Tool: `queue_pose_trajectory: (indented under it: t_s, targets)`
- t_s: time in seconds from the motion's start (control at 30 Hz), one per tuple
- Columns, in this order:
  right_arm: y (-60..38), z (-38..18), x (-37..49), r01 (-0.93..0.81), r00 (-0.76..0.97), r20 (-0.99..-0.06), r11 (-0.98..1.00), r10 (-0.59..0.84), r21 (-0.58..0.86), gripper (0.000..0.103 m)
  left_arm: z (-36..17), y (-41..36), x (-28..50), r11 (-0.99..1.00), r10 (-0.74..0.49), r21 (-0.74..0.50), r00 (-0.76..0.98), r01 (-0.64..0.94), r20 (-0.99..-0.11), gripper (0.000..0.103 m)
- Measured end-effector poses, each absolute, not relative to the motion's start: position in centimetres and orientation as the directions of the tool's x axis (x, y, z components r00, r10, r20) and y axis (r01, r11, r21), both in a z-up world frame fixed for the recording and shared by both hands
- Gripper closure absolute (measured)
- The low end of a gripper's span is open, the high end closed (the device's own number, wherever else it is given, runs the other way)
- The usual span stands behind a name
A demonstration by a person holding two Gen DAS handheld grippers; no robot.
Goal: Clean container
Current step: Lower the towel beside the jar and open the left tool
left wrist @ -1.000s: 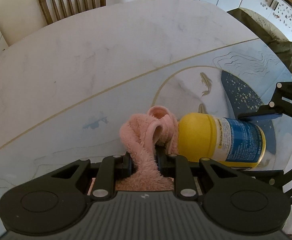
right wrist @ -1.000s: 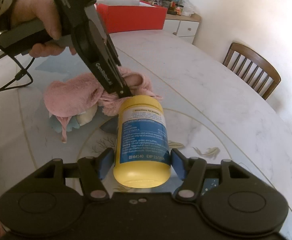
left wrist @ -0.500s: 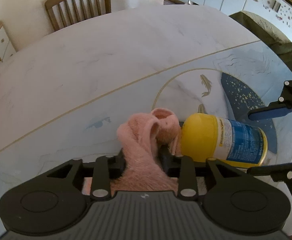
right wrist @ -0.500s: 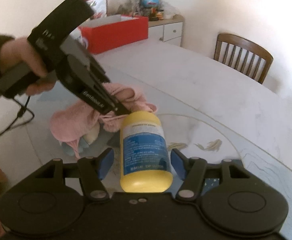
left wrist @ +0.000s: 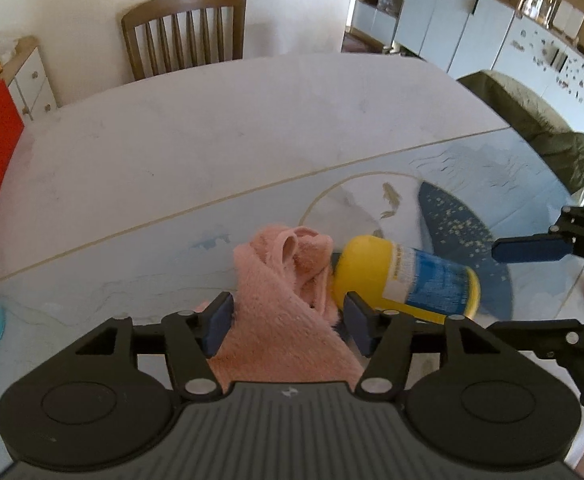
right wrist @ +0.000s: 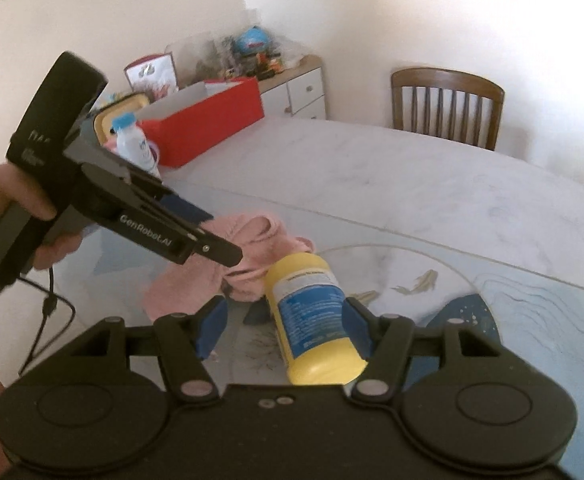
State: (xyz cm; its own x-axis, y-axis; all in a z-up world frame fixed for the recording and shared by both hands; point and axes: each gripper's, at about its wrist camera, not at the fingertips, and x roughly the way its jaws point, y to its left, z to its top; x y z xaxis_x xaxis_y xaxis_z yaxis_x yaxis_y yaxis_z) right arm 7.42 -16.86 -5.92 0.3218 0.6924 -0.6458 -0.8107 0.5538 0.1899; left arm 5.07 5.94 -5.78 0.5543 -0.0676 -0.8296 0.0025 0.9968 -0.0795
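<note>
Right wrist view: I see the yellow container (right wrist: pixel 312 316) lying between my right gripper (right wrist: pixel 284 330) pads, ungripped, so it may roll away. Touching its far end, the pink cloth (left wrist: pixel 288 296) sits loose in my opening left gripper (left wrist: pixel 288 322) and may drop.

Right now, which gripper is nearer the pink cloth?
Left. The left gripper has the pink cloth between its opening jaws; the right gripper straddles the yellow container beside it.

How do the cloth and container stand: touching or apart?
Touching. The right wrist view shows the cloth bunched against the yellow top end of the container with no gap; the left wrist view agrees.
</note>
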Motion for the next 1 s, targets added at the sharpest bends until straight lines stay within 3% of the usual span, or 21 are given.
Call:
queue_pose_trajectory:
  t_s: [0.07,0.13,0.3,0.43,1.0]
  targets:
    - [-17.2,-5.5,7.1,-0.793,0.334,-0.638,0.573,0.694,0.209,0.040,-5.2,5.7,4.3,0.996,-0.075,-0.087,0.571,0.006,-0.817,0.040]
    - [-17.5,-5.1,6.8,-0.773,0.353,-0.629,0.594,0.693,0.221,0.039,-4.6,5.5,3.6,0.994,-0.088,-0.106,0.594,0.005,-0.800,0.028]
    - [-18.2,-4.4,5.5,-0.732,0.391,-0.614,0.636,0.685,0.243,0.039,-3.3,5.0,1.9,0.992,-0.090,-0.125,0.644,-0.010,-0.760,0.018]
    - [-18.9,-3.8,4.5,-0.703,0.417,-0.598,0.660,0.685,0.265,0.038,-2.7,4.8,1.0,0.988,-0.091,-0.150,0.662,-0.032,-0.744,0.003]
    - [-20.3,-3.7,1.5,-0.516,0.558,-0.598,0.805,0.576,0.293,0.037,-2.1,2.7,-2.3,0.988,-0.096,-0.153,0.685,-0.022,-0.722,0.003]
